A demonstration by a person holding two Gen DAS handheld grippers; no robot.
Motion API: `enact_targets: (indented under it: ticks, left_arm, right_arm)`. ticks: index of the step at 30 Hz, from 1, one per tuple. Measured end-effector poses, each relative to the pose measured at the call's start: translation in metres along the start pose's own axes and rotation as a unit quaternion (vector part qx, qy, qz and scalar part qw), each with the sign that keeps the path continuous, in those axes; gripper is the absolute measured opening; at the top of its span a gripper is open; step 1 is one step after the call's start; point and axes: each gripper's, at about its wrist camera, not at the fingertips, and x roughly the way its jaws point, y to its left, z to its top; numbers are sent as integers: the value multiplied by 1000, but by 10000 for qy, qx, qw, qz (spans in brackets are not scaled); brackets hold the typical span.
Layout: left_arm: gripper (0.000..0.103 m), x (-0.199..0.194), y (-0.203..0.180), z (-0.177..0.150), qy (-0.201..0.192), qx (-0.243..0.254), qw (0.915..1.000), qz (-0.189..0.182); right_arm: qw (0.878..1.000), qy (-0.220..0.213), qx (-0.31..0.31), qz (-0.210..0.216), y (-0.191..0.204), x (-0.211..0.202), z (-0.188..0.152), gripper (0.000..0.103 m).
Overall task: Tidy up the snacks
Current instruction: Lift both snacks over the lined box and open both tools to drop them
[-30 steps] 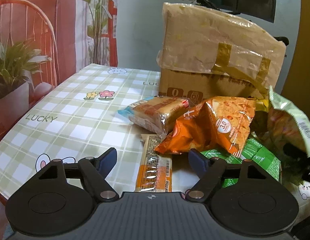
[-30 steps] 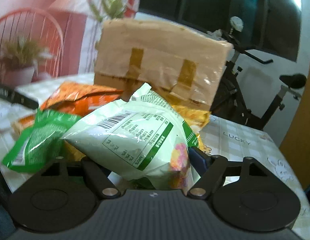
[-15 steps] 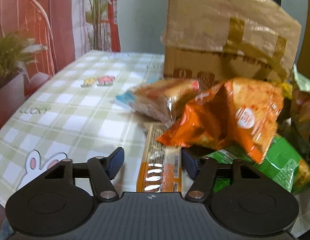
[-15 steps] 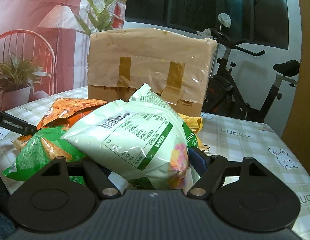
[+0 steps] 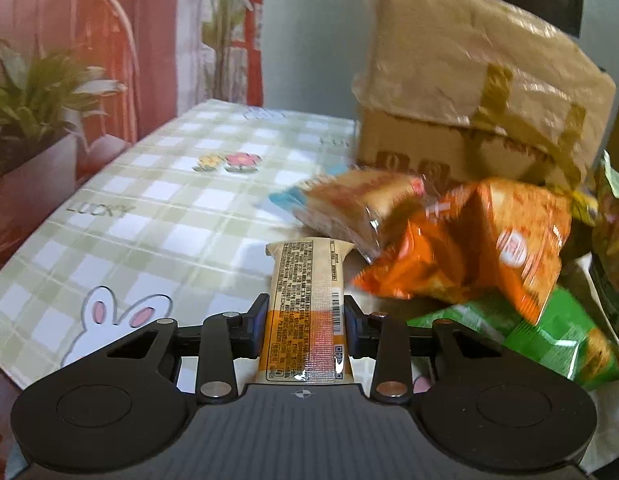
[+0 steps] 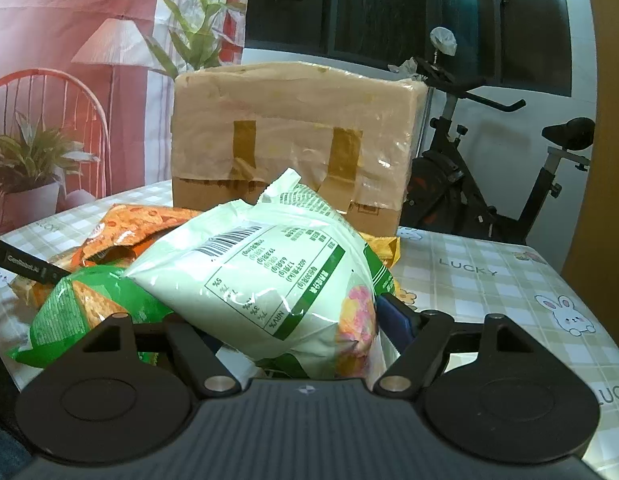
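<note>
Two hand-held grippers, left (image 5: 304, 316) freshly clamped on wafer bar (image 5: 305, 304), right (image 6: 285, 320) gripping pale-green bag (image 6: 265, 276).

Your left gripper (image 5: 304, 322) has just been closing, and now its pads squeeze the long snack bar (image 5: 305, 304) at the bottom middle of the picture. Before, the bar lay loose between them.

Home: exercise bike (image 6: 505, 184), checked tablecloth (image 5: 149, 216)

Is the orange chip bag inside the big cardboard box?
No, the orange chip bag lies on the checked tablecloth in front of the taped cardboard box, among other snack packets.
</note>
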Motion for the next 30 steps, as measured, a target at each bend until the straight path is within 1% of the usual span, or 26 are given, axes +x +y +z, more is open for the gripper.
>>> enact_targets:
  ticks: [8,13,18,24,30]
  left_arm:
    - [39,-23,3,7,-468,-166,9987,66]
    - [39,-34,2,12,-718,-168,9973,-11]
    - [39,-48,1,21,-875,-130,9959,-172]
    - [39,-63,-6,48,-1114,5,9929,-428]
    - [39,-74,-19,88,-1438,124,9869,-715]
  right_arm:
    - [9988,-128,476,-83,-13,-19,7,77]
    - [9968,-254,753,-123,-20,-33,13,77]
    - [9956,-414,831,-158,-24,-42,23,77]
    - [9936,-607,956,-53,-29,-48,48,77]
    - [9898,-927,1073,108,-41,-48,90,77]
